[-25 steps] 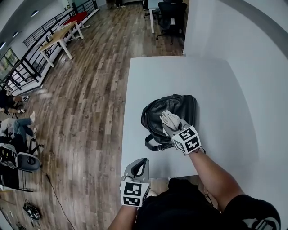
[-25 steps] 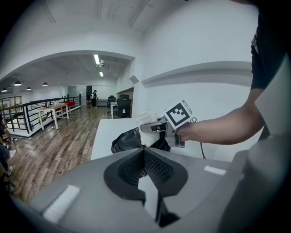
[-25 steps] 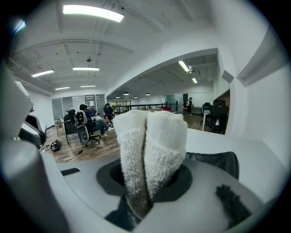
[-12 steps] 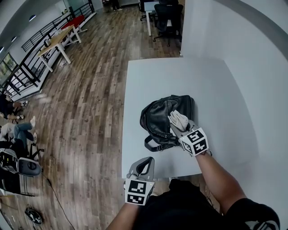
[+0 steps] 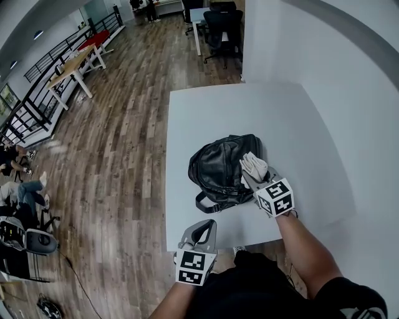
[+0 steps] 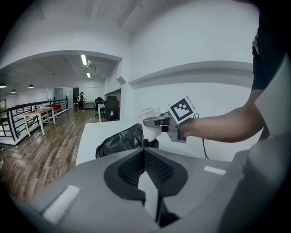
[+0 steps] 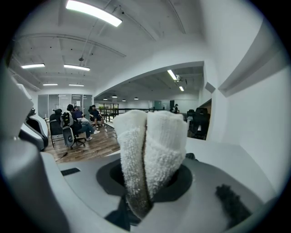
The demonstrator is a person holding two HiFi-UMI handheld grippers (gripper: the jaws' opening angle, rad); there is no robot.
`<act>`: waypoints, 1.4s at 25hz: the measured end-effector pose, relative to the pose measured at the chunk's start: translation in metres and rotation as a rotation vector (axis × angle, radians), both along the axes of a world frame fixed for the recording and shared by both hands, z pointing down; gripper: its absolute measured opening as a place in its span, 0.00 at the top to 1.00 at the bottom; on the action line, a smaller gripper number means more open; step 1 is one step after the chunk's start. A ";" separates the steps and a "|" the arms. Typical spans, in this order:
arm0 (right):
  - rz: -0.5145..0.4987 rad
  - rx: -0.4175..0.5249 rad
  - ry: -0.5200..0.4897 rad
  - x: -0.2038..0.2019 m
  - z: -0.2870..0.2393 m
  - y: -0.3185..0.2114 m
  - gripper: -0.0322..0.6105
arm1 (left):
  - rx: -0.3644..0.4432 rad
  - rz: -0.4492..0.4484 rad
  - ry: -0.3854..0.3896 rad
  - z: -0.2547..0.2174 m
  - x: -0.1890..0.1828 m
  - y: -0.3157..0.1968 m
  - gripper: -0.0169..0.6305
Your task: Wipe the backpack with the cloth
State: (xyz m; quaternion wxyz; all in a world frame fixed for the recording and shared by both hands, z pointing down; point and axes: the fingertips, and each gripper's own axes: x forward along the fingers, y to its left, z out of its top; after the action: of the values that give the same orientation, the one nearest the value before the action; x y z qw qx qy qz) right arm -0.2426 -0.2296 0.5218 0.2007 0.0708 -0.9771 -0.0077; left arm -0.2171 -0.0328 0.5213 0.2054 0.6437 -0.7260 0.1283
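A black leather backpack (image 5: 221,166) lies on the white table (image 5: 212,112), its strap trailing toward the near edge. My right gripper (image 5: 255,172) is shut on a folded white cloth (image 5: 254,164) at the backpack's right side, above its near corner. In the right gripper view the cloth (image 7: 150,150) fills the middle, pinched between the jaws. My left gripper (image 5: 198,235) hangs off the table's near edge, shut with nothing in it. From the left gripper view I see the backpack (image 6: 122,141), the cloth (image 6: 150,123) and the right gripper (image 6: 159,122) beyond the closed jaws.
A white wall (image 5: 349,93) borders the table on the right. Wooden floor (image 5: 118,156) lies to the left, with tables (image 5: 75,59) and railings far off, office chairs (image 5: 218,19) behind the table, and seated people (image 5: 15,180) at the far left.
My right gripper has carried the cloth from the middle of the backpack to its right side. The left gripper has stayed near the table's front edge.
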 end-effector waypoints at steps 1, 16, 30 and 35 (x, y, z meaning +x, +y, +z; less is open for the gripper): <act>0.006 0.002 -0.001 0.003 0.000 -0.002 0.80 | 0.002 0.001 0.000 0.000 0.001 0.000 0.96; 0.094 0.038 0.001 0.040 -0.012 -0.027 0.80 | 0.017 -0.002 -0.011 -0.006 0.008 0.008 0.96; 0.148 0.078 -0.018 0.065 -0.035 -0.019 0.80 | 0.046 0.036 -0.045 -0.020 0.021 0.021 0.96; 0.153 0.065 -0.047 0.070 -0.044 0.001 0.80 | 0.056 0.038 -0.056 -0.024 0.025 0.037 0.96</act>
State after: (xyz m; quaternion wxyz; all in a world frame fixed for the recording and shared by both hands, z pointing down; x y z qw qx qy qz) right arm -0.1723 -0.2289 0.4782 0.1753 0.1519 -0.9725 -0.0223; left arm -0.1920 0.0047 0.4969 0.1646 0.6591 -0.7223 0.1297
